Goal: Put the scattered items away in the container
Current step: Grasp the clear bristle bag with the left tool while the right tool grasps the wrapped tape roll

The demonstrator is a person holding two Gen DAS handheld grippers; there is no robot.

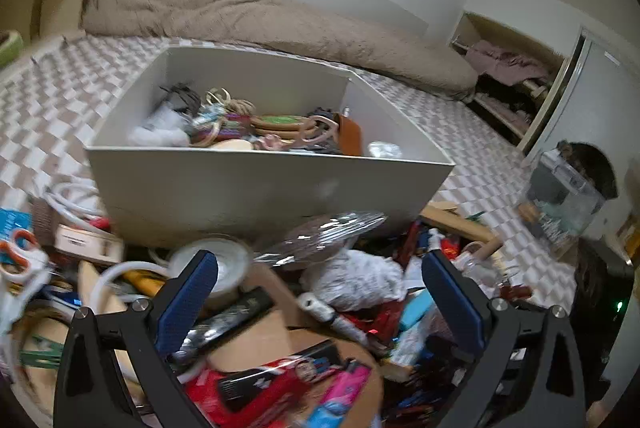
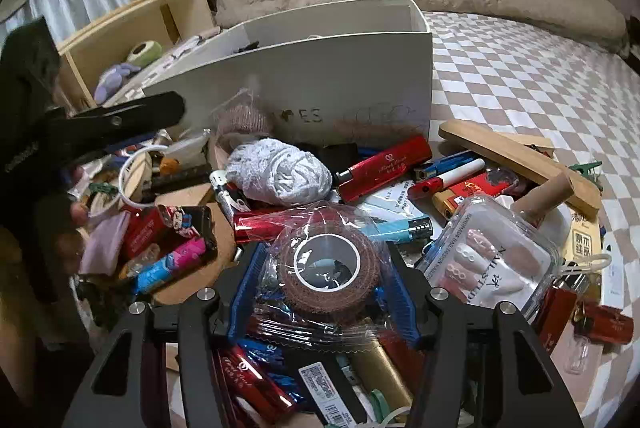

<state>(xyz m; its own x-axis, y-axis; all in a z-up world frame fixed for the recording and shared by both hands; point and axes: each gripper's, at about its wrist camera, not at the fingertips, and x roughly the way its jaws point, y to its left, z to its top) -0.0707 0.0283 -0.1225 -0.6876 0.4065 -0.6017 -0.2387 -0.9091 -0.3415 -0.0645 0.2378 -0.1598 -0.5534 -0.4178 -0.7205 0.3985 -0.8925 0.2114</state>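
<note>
A white open box [image 1: 264, 183] sits on the checkered bed with several items inside; it also shows in the right wrist view [image 2: 340, 75]. In front of it lies a pile of scattered items. My left gripper [image 1: 320, 268] is open and empty above the pile, near a white bundle [image 1: 356, 278] and a tape roll [image 1: 226, 264]. My right gripper [image 2: 326, 264] is shut on a brown bandage roll in clear wrap [image 2: 328, 268], held just above the pile. That wrapped roll also shows in the left wrist view [image 1: 324, 236]. The left gripper shows at the left of the right wrist view [image 2: 132, 115].
The pile holds red lighters [image 2: 380, 167], a nail-tip case [image 2: 492, 260], a wooden piece [image 2: 516, 155], scissors [image 1: 20, 256] and a white bundle [image 2: 280, 171]. A brown blanket [image 1: 248, 15] lies behind the box. A wooden shelf [image 2: 132, 31] stands at left.
</note>
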